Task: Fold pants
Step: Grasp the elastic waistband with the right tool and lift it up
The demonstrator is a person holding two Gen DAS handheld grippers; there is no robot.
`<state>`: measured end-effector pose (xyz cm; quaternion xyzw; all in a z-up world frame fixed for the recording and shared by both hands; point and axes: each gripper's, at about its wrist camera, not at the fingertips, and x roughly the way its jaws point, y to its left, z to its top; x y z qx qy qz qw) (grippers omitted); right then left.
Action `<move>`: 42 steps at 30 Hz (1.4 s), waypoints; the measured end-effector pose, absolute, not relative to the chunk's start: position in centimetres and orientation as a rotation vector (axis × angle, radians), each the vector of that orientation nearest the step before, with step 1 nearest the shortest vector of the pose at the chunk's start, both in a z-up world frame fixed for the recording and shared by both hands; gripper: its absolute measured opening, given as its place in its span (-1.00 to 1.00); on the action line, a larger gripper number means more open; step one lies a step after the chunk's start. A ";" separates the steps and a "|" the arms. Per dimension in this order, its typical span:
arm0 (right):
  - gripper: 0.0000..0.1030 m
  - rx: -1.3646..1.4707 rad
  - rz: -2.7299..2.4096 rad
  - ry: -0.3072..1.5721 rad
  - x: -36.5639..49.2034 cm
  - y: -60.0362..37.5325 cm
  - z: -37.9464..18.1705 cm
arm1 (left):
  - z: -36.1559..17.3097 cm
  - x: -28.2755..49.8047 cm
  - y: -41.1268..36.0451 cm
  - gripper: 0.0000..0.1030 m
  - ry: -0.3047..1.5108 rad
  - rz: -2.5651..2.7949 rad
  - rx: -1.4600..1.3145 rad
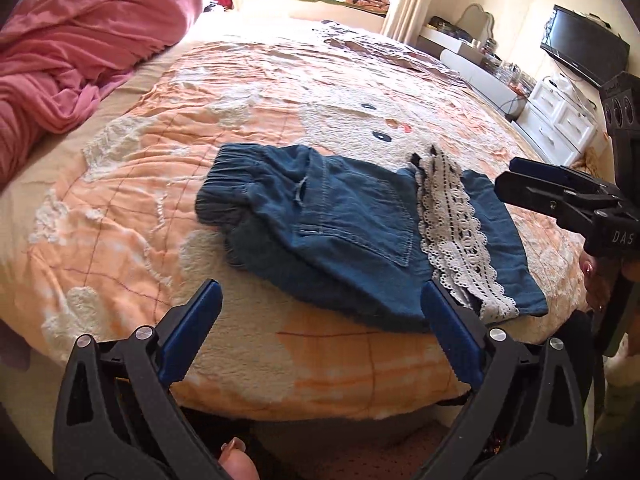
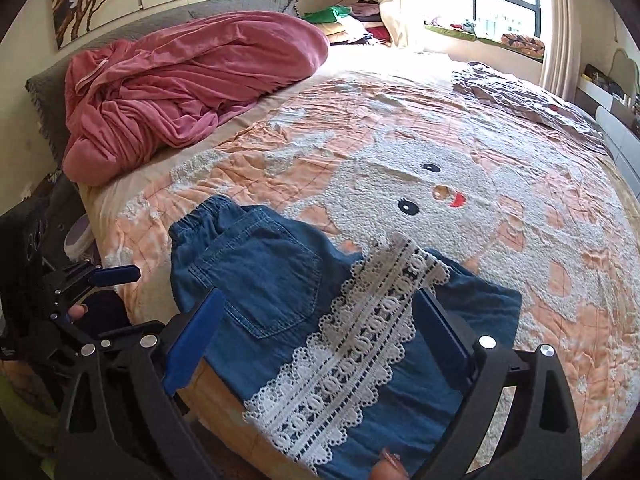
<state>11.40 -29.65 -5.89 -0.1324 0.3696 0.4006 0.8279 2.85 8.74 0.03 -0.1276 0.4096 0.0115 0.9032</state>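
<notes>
Folded blue denim pants (image 1: 340,220) (image 2: 260,272) lie flat near the bed's front edge. Their elastic waistband points left, a back pocket faces up, and a white lace trim (image 1: 452,232) (image 2: 360,340) runs across the right part. My left gripper (image 1: 320,292) hovers open over the front edge of the pants with nothing between its blue pads. My right gripper (image 2: 320,298) is open above the lace end and touches nothing. In the left wrist view the right gripper (image 1: 506,178) comes in from the right. One blue finger (image 2: 116,275) of the left gripper shows at the left.
An orange and white quilt with a cartoon face (image 1: 160,184) (image 2: 440,200) covers the bed. A bunched pink duvet (image 1: 80,40) (image 2: 180,80) lies at the head end. A TV (image 1: 584,52) and white drawers (image 1: 560,116) stand by the far wall.
</notes>
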 end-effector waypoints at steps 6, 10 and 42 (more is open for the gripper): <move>0.85 -0.326 0.931 0.801 12.8 -25.6 -6.6 | -0.8 2.8 11.0 0.81 0.834 0.042 -0.360; 0.85 -0.326 0.986 0.834 14.3 -22.9 -7.4 | -1.7 3.1 12.1 0.81 0.860 0.030 -0.432; -0.35 -0.353 1.270 1.090 17.8 -12.2 -12.0 | -4.2 7.2 12.6 -0.23 0.877 -0.038 -0.665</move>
